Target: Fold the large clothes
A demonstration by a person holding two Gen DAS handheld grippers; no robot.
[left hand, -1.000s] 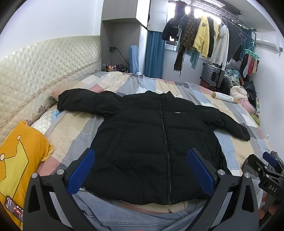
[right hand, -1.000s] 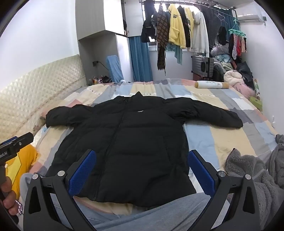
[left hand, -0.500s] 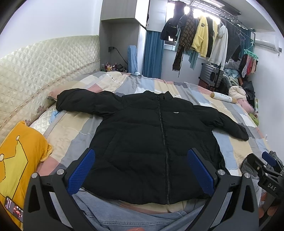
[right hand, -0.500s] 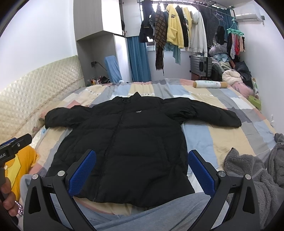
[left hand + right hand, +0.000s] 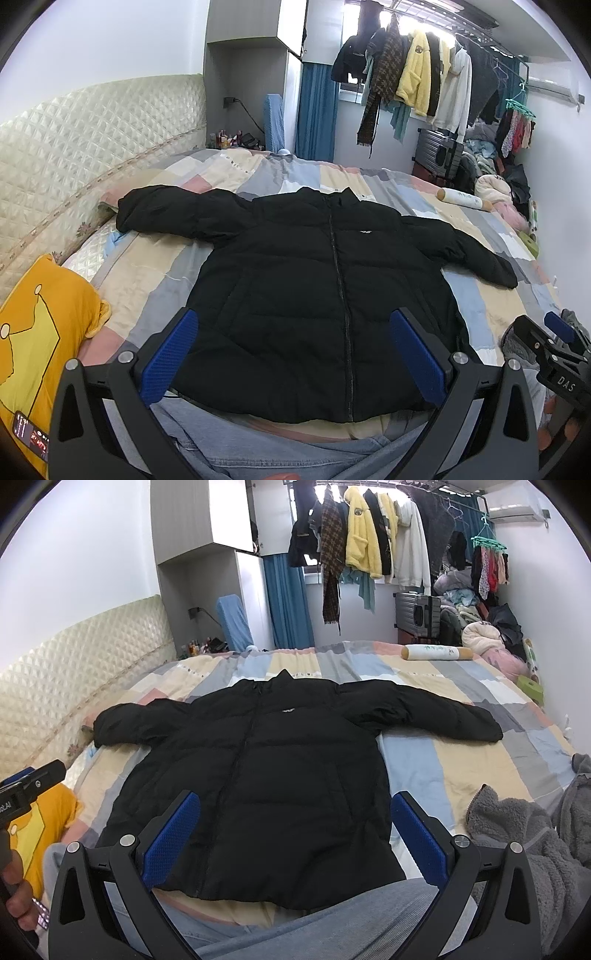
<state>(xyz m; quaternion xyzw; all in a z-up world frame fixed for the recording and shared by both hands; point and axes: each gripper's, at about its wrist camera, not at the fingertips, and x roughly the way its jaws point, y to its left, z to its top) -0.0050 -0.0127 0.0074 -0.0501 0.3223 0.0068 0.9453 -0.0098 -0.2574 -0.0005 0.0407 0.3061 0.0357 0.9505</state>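
A black puffer jacket (image 5: pixel 317 295) lies flat and zipped on the bed, front up, collar far, both sleeves spread out sideways; it also shows in the right wrist view (image 5: pixel 266 768). My left gripper (image 5: pixel 295 350) is open and empty, held above the jacket's near hem. My right gripper (image 5: pixel 295 830) is open and empty, also above the near hem. The right gripper's body shows at the right edge of the left wrist view (image 5: pixel 550 350). The left gripper's body shows at the left edge of the right wrist view (image 5: pixel 29 786).
The bed has a patchwork quilt (image 5: pixel 258 177) and a quilted headboard (image 5: pixel 92 122) on the left. A yellow pillow (image 5: pixel 40 332) lies near left, grey fleece clothing (image 5: pixel 524 842) near right, a rolled bolster (image 5: pixel 436 652) far right. Clothes hang on a rail (image 5: pixel 369 535) behind.
Both grippers have lifted and drawn back slightly, so the jacket sits a little lower and farther in both views. The jacket has not moved.
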